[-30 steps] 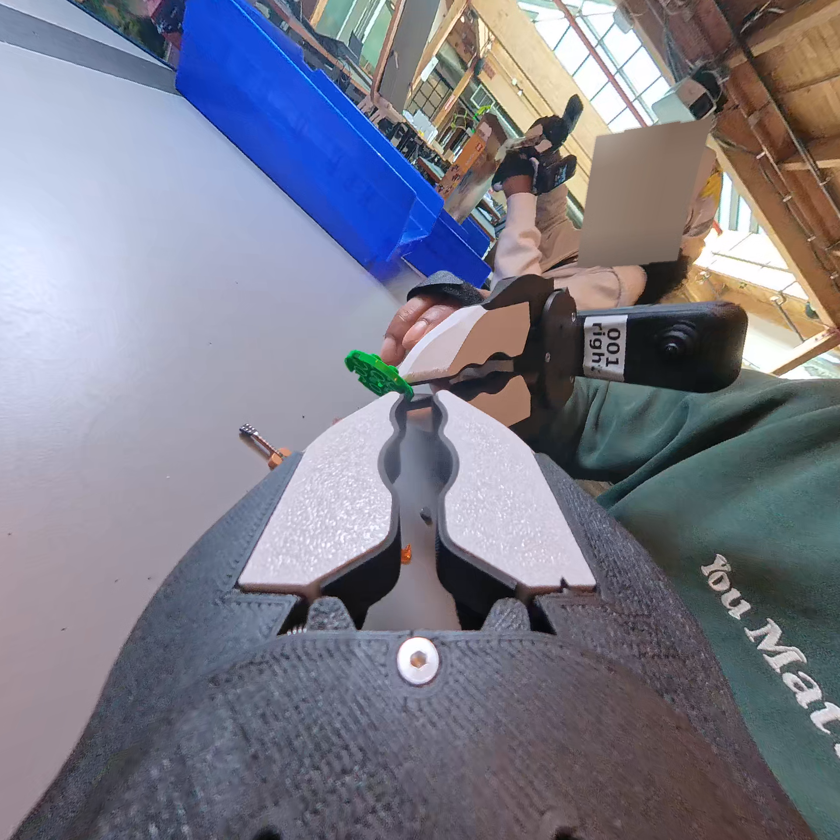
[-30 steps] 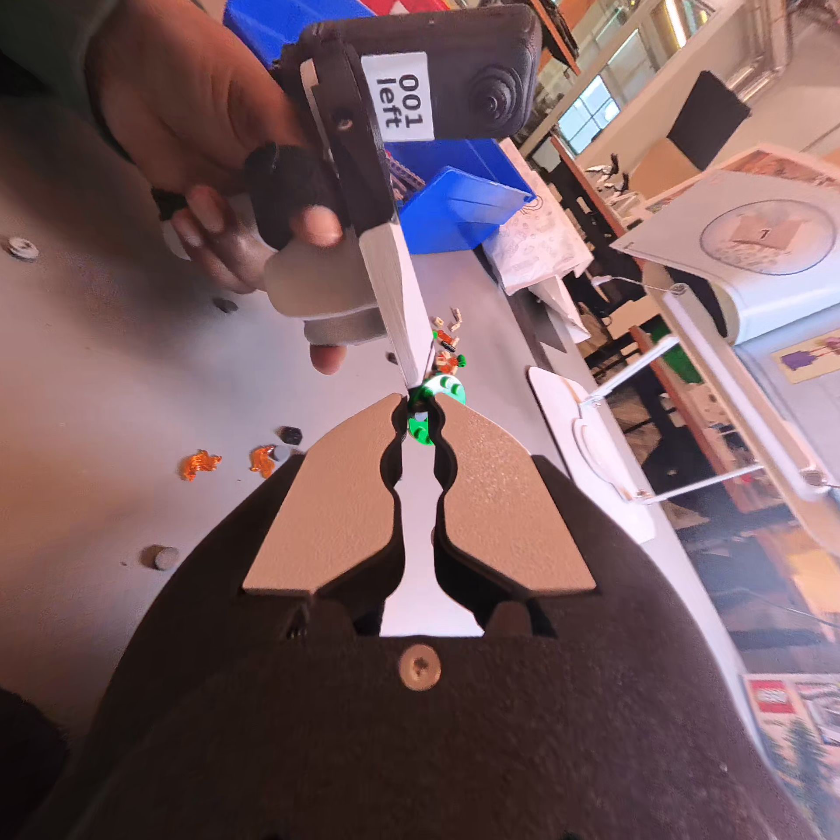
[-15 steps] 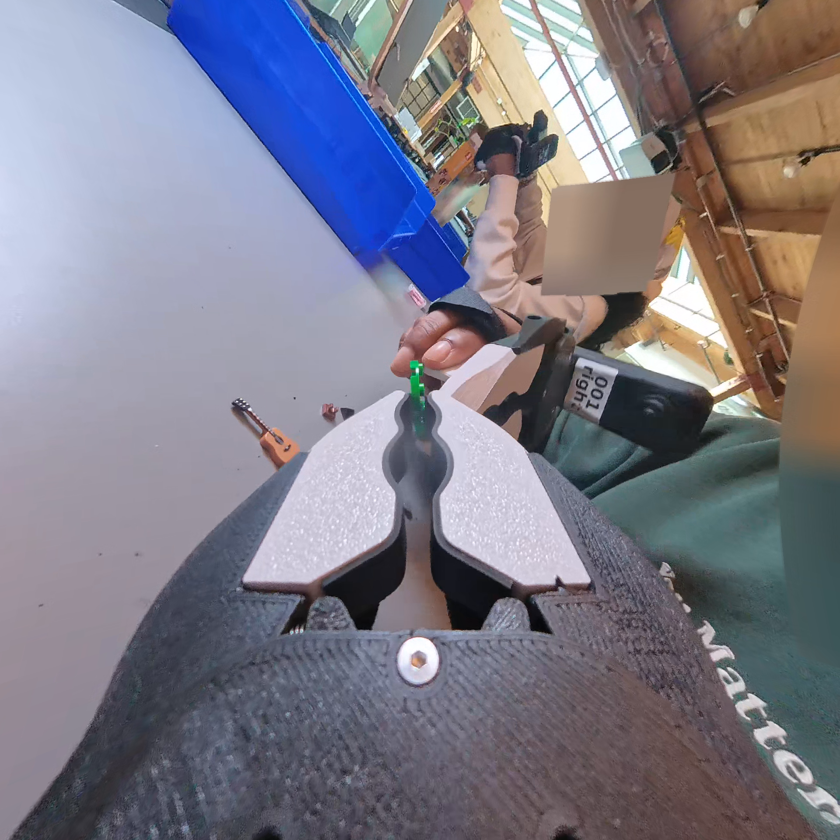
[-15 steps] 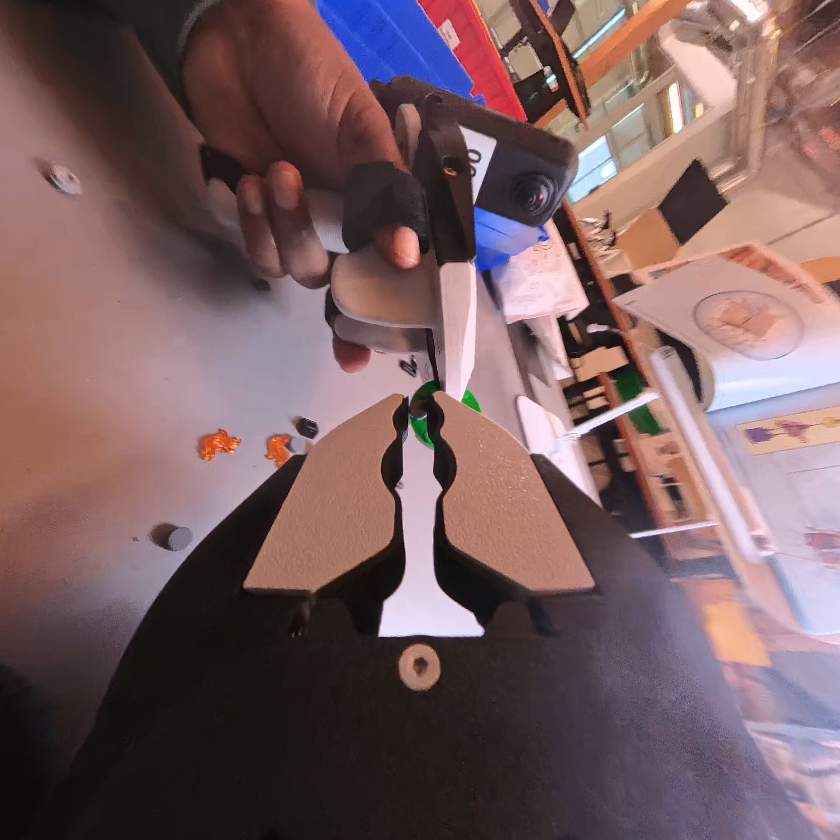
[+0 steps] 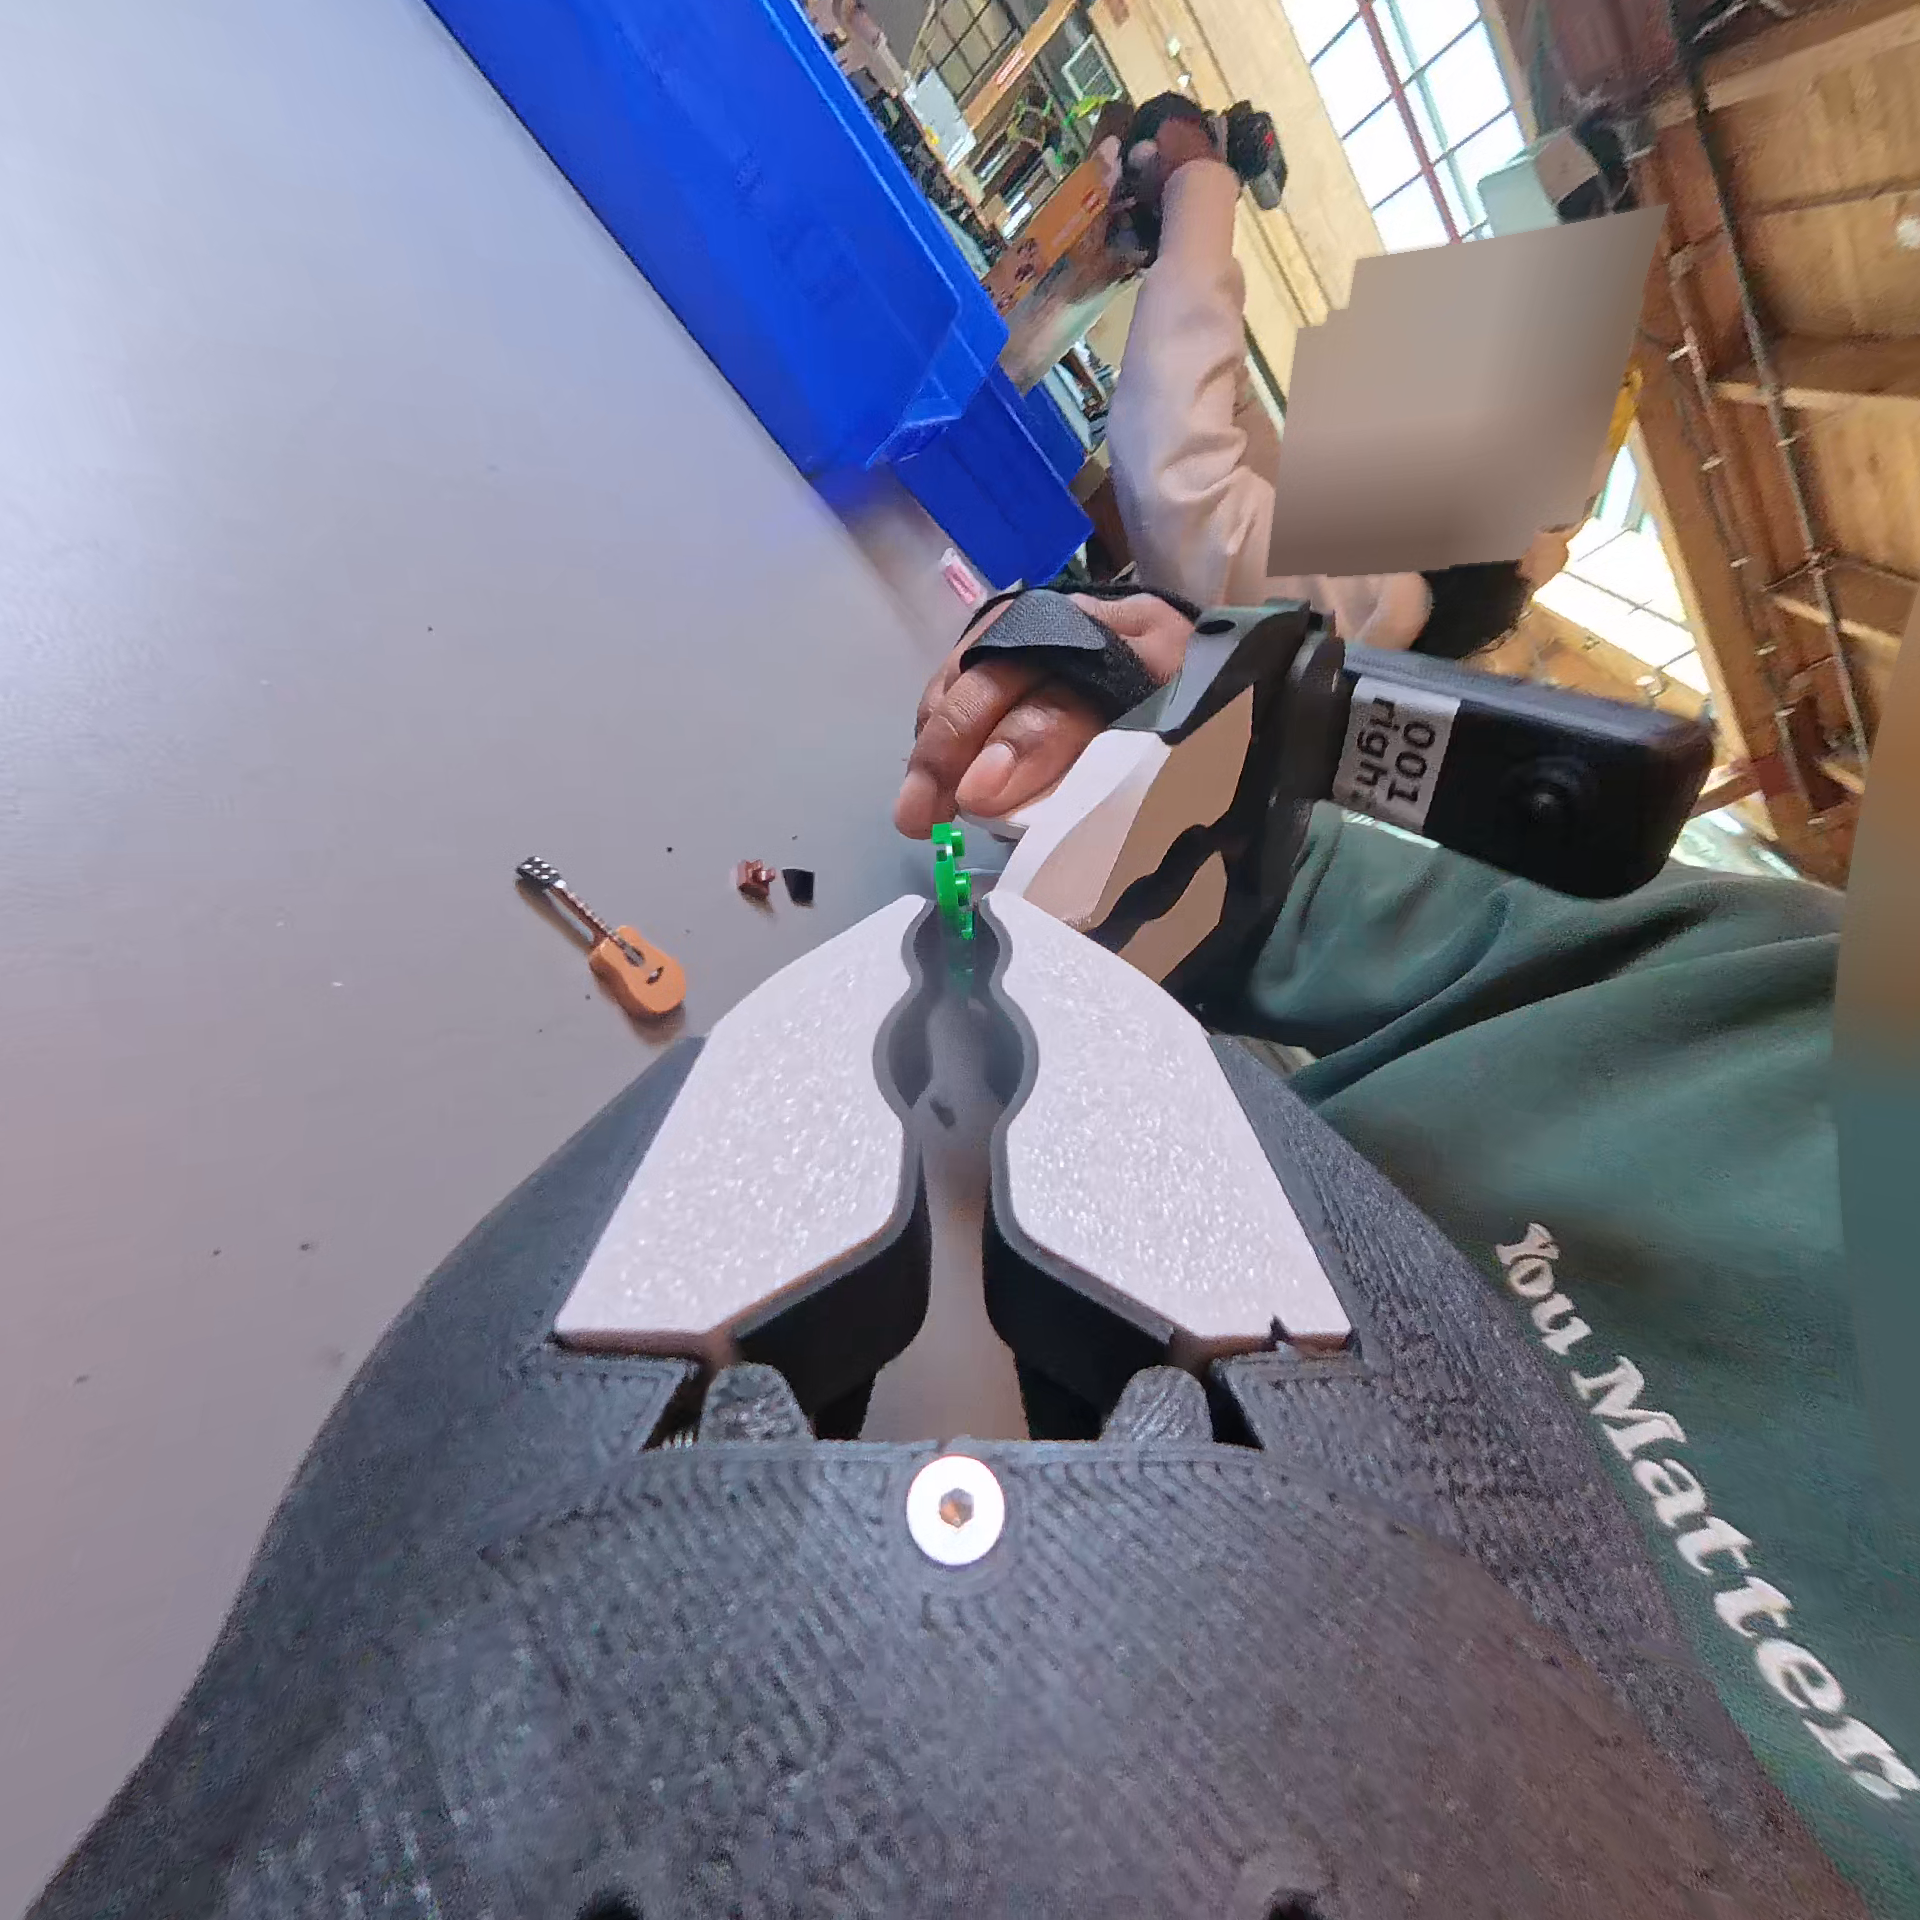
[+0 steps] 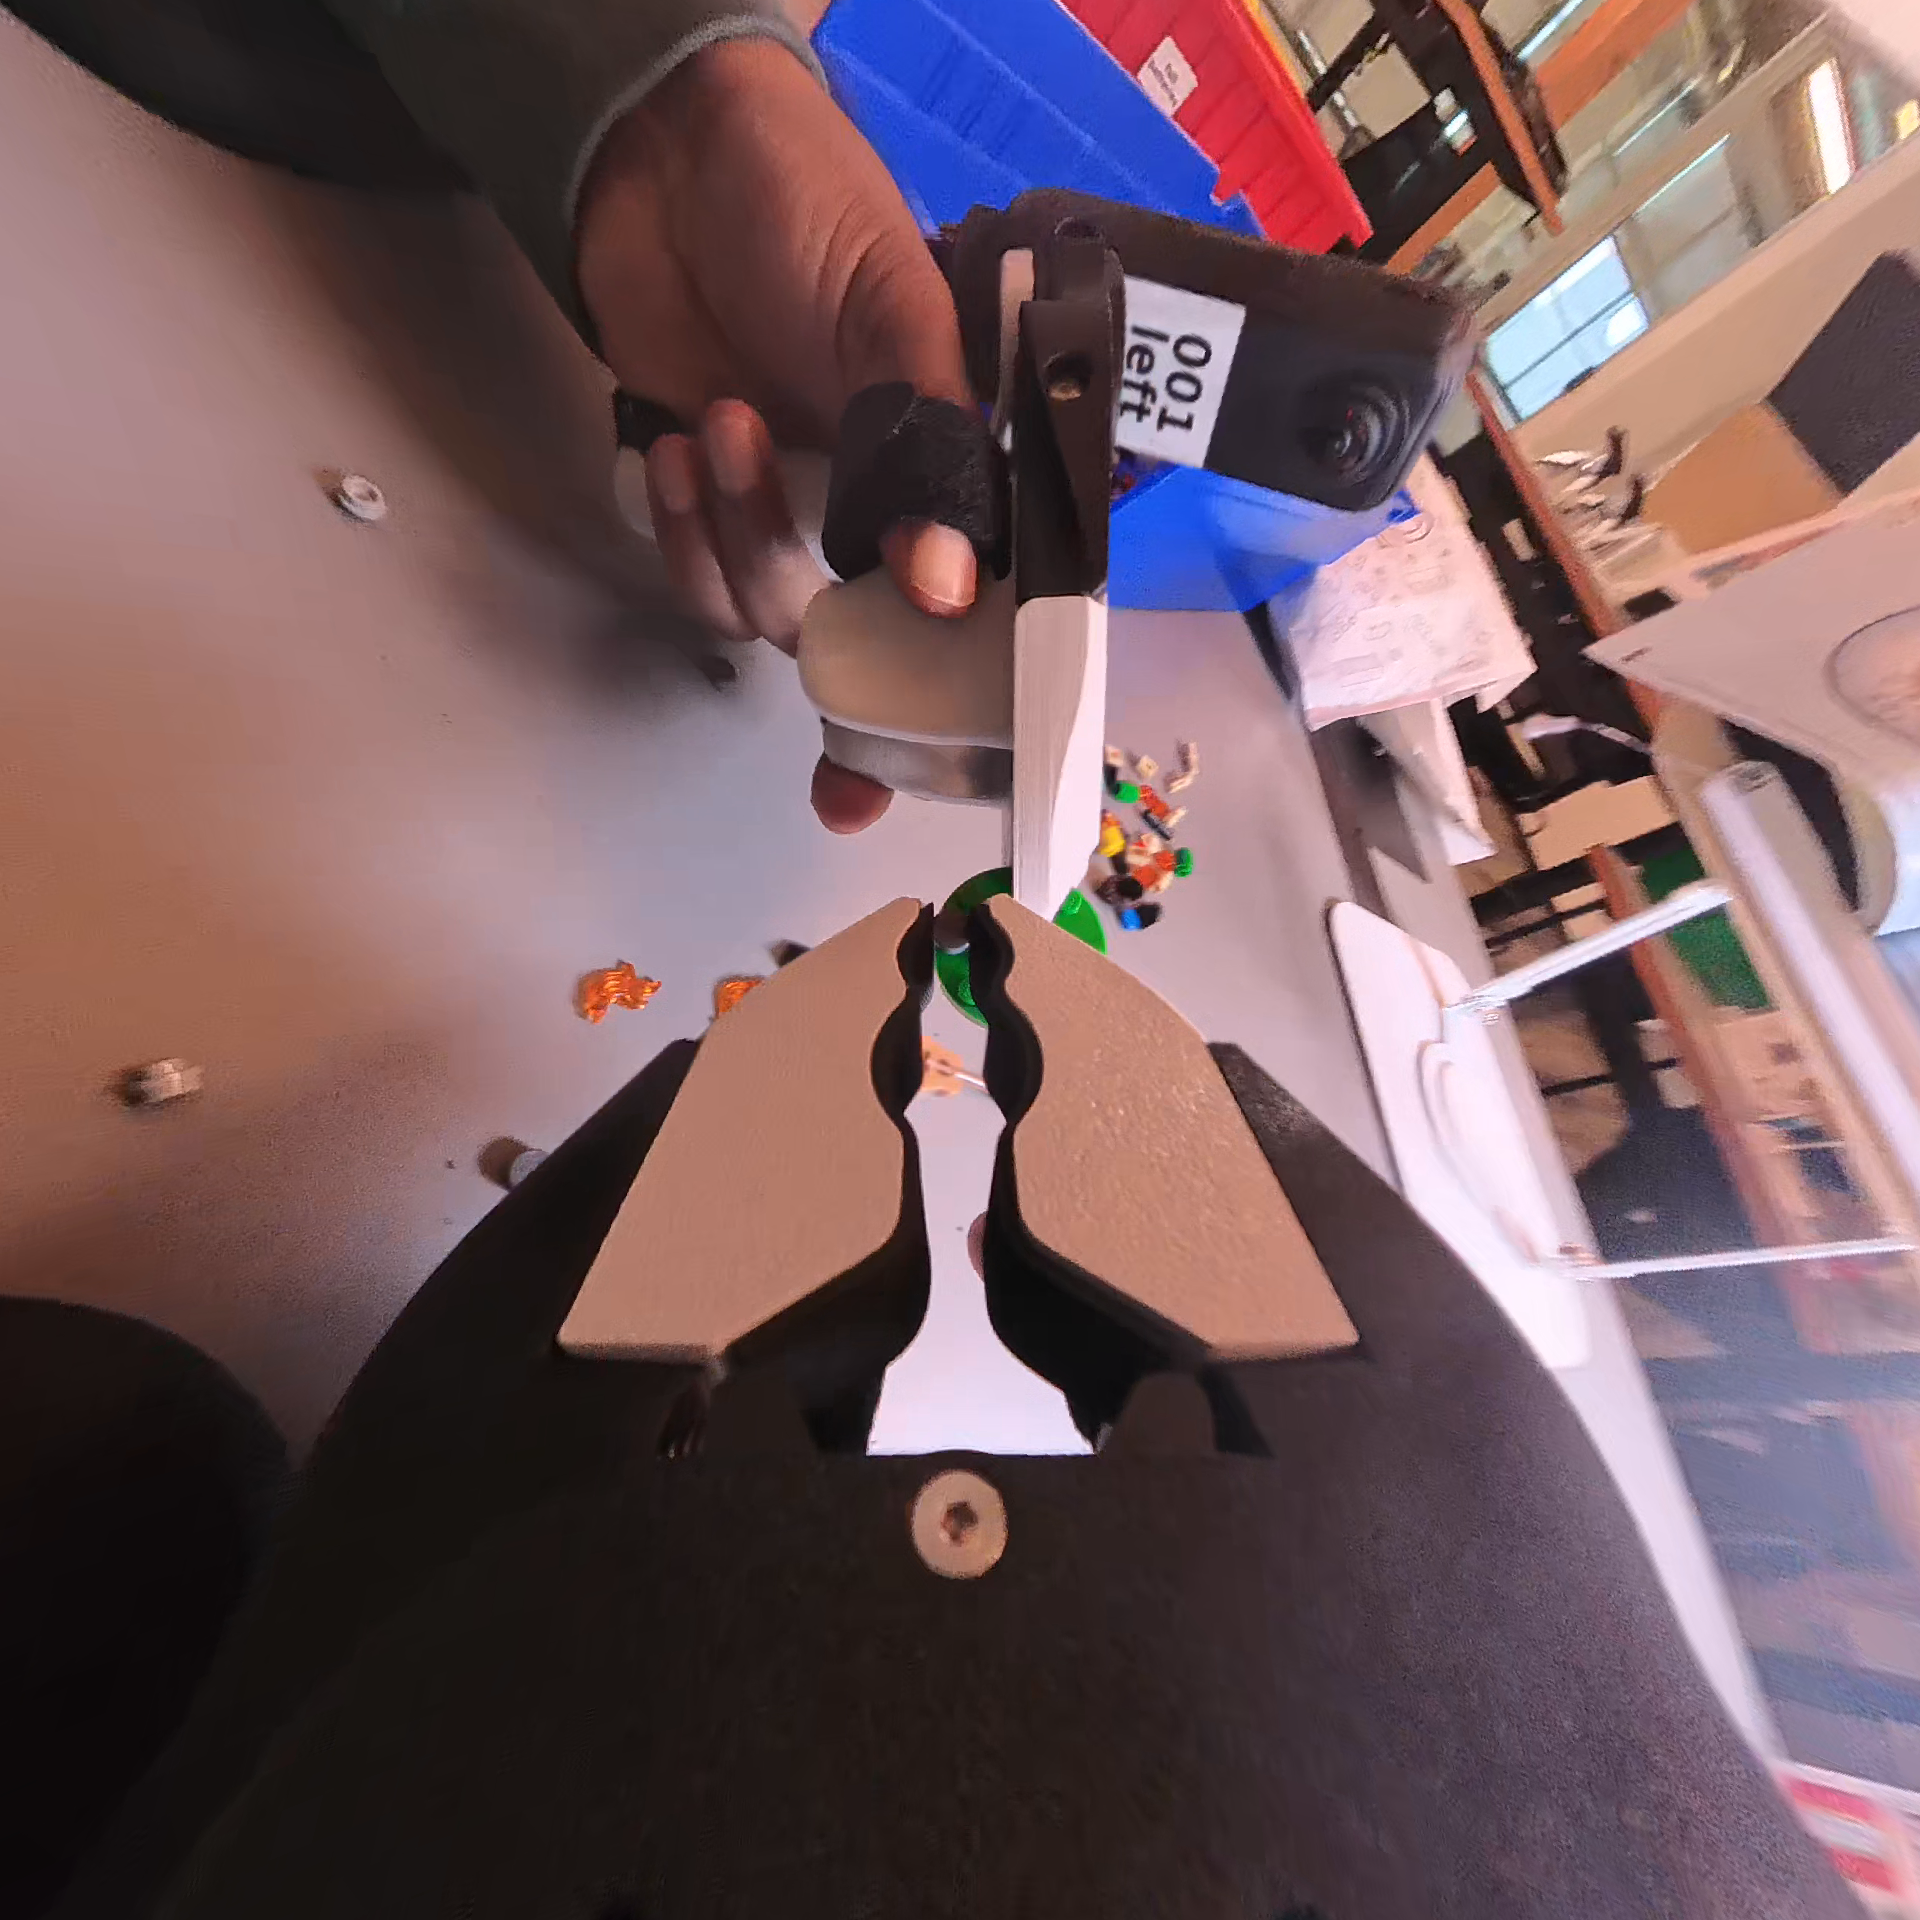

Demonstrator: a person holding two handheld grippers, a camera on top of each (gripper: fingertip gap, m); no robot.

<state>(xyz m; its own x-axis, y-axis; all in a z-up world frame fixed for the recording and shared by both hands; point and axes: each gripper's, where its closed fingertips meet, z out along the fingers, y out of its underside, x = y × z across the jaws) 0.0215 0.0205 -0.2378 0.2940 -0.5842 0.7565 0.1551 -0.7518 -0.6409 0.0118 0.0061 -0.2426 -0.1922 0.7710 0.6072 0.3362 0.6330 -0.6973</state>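
Note:
In the left wrist view my left gripper (image 5: pixel 954 912) is shut on a green round plate (image 5: pixel 948 868), which stands edge-on between its fingertips above the grey table (image 5: pixel 312 623). My right gripper's fingers (image 5: pixel 1101 821) reach in from the right, tips at the plate's face. In the right wrist view my right gripper (image 6: pixel 954 923) is shut on a small grey piece (image 6: pixel 950 935), held against the green plate (image 6: pixel 958 987). The left gripper's white fingers (image 6: pixel 1055 779) come down onto the plate from above.
A toy guitar (image 5: pixel 623 951) and small brown (image 5: pixel 756 878) and black (image 5: pixel 798 883) pieces lie left of the grippers. Orange flame pieces (image 6: pixel 615 989), a pile of small pieces (image 6: pixel 1143 831), blue bins (image 5: pixel 790 239) and a white stand (image 6: pixel 1434 1091) are around. A person (image 5: pixel 1184 395) stands behind. Both grippers' tips are close together, under 4 cm apart.
My left gripper closed on the green plate, which was at the right gripper's tips a second ago. The plate now stands edge-on in the left view. Both grippers have tilted.

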